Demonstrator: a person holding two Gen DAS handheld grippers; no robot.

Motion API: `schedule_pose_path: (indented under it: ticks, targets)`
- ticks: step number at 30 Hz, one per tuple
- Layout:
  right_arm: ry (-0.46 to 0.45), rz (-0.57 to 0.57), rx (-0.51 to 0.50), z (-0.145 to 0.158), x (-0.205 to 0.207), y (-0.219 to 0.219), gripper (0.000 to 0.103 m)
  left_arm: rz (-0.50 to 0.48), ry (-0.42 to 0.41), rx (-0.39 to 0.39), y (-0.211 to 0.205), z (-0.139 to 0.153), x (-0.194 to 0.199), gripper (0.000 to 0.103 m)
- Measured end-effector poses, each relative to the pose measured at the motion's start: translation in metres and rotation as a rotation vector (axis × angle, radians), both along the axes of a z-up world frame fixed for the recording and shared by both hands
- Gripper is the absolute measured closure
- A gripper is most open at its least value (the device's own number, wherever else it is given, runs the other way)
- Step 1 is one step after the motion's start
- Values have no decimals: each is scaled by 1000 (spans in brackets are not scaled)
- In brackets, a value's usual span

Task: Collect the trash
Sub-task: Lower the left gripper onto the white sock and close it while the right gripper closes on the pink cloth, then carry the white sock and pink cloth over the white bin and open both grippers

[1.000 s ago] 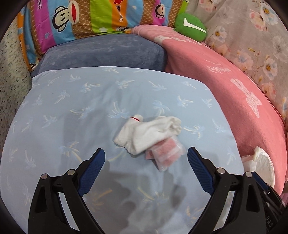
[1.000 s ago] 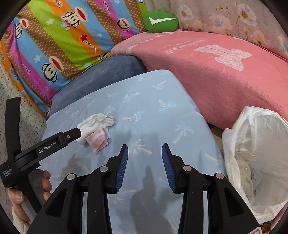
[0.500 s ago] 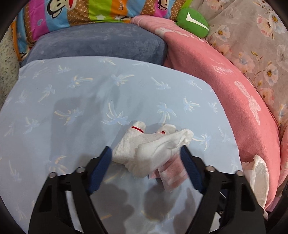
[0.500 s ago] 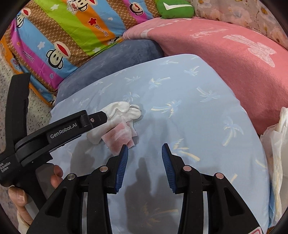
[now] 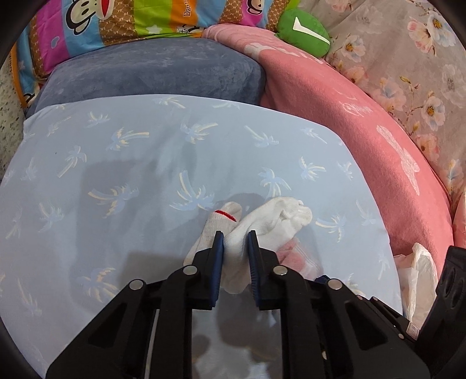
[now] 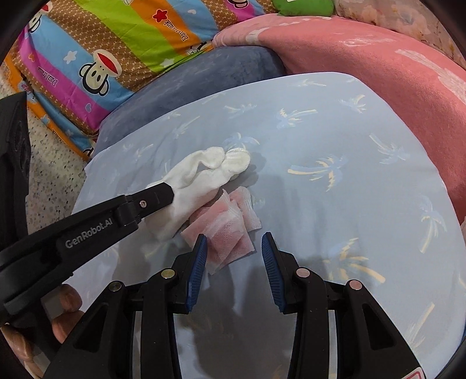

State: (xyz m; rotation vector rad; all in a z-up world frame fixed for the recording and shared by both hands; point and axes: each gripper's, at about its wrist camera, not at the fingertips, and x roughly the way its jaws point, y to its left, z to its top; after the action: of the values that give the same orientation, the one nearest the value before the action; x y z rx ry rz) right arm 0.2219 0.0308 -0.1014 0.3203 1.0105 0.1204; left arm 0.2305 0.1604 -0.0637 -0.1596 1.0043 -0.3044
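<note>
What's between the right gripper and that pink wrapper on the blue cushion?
Nothing visible. The right gripper is open right at the pink wrapper, whose near edge lies bare. The white sock, pinched by the left gripper, overlaps only its far side.

plastic bag [image 5: 419,268] cut off, green cushion [image 6: 303,5] cropped

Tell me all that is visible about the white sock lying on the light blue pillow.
The white sock is soft knitted cloth, crumpled and folded over itself, with a bunched toe end. Beside it lies a second greyish piece with a red stitched line. It rests on the light blue pillow and partly covers a pink packet. The left tool has just been closing and now pinches the sock's near end between its blue pads.
</note>
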Motion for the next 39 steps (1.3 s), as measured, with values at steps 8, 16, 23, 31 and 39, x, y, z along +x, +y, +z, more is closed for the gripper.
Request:
schedule_pose_path:
  ticks: [8, 16, 23, 31, 39]
  targets:
    - [-6, 9, 4, 1, -6, 0, 88, -8, -11, 8, -3, 3, -3, 93]
    - [-56, -32, -8, 21, -37, -20, 90, -31, -39, 15, -16, 16, -20, 93]
    - [-109, -83, -30, 45, -70, -48, 90, -68, -63, 6, -35, 30, -40, 93]
    - [-156, -157, -18, 67, -105, -86, 90, -119, -92, 3, -66, 46, -65, 93]
    - [-188, -223, -11, 81, -137, -122, 90, -175, -110, -2, -97, 56, -88, 93]
